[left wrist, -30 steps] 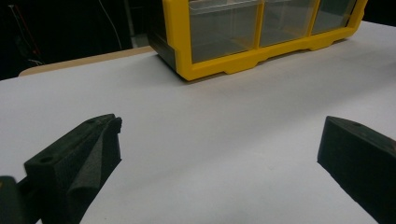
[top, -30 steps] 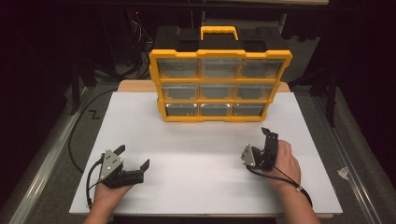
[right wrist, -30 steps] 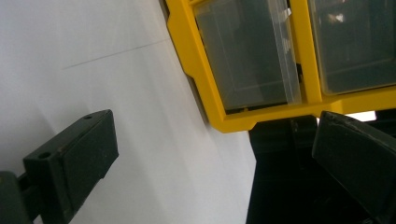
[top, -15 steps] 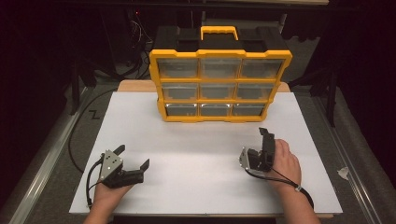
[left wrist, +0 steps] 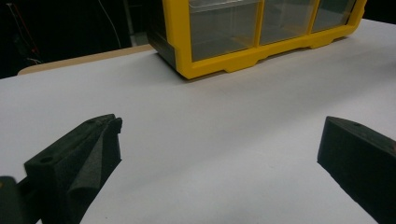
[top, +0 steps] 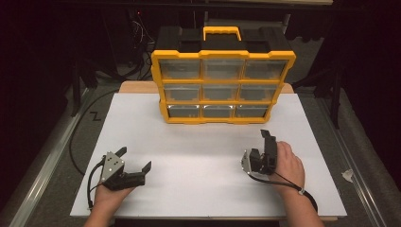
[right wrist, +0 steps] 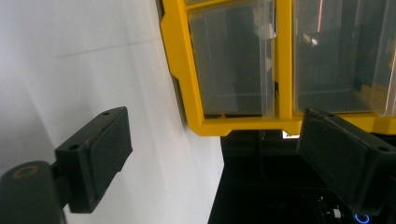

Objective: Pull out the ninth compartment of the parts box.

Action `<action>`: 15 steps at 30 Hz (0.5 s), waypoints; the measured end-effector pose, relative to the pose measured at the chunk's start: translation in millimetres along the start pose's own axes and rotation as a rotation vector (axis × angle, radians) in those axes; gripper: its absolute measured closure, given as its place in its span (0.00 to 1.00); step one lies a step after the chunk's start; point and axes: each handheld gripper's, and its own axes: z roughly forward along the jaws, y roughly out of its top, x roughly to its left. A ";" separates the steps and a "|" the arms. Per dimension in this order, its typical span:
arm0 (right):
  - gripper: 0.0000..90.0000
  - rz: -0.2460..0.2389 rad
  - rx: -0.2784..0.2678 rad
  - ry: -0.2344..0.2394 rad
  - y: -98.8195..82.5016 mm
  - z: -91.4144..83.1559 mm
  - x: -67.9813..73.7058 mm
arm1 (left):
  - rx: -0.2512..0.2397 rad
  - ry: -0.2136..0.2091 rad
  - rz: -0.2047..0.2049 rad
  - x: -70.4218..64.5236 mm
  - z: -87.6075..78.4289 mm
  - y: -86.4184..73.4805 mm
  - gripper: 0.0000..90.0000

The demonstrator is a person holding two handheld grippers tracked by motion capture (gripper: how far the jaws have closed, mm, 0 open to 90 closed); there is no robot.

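Jaws, left: the left gripper lay low on the white sheet with its jaws spread wide and nothing between them, as the left gripper view confirmed.
Jaws, right: the right gripper was rolled on its side; its jaws had just been closing a little, yet they stood well apart with only air between them, no thing held.
Organiser: the yellow drawer organiser stood upright at the far middle of the desk, its clear drawer fronts facing the person, its handle on top.
Drawers: all nine drawers appeared pushed in flush; contents could not be told through the glare.
Progress: judged not begun. Neither gripper touched the organiser; both sat well short of it near the person's edge. Any drawer pull or lift of the case was still to be done.
Right aim: the right gripper view looked along the jaws toward a lower corner drawer of the organiser, suggesting an approach was being lined up.
Open room: a broad bare stretch of white sheet lay between grippers and organiser, free of obstacles.
Edges: the sheet ended just beyond the organiser's right corner, with dark floor below; cables trailed off the desk's left side, well apart from the working path.
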 end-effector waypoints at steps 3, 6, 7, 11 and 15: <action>0.19 -0.011 -0.006 -0.017 3.8 -1.0 3.0 | 0.002 -0.010 -0.009 0.6 -0.3 0.6 0.00; 0.21 -0.003 -0.003 -0.017 5.3 -1.0 4.3 | 0.007 -0.013 -0.001 0.5 -0.1 0.6 0.00; 0.25 -0.008 -0.009 -0.038 7.3 -0.9 5.3 | 0.008 -0.010 0.007 0.4 -0.1 0.9 0.00; 0.31 -0.003 0.000 -0.054 9.4 -1.7 5.9 | 0.003 -0.009 0.008 0.6 -0.3 1.1 0.00; 0.34 -0.004 -0.011 -0.088 13.1 0.6 4.9 | -0.001 -0.010 0.003 1.3 -0.9 1.0 0.00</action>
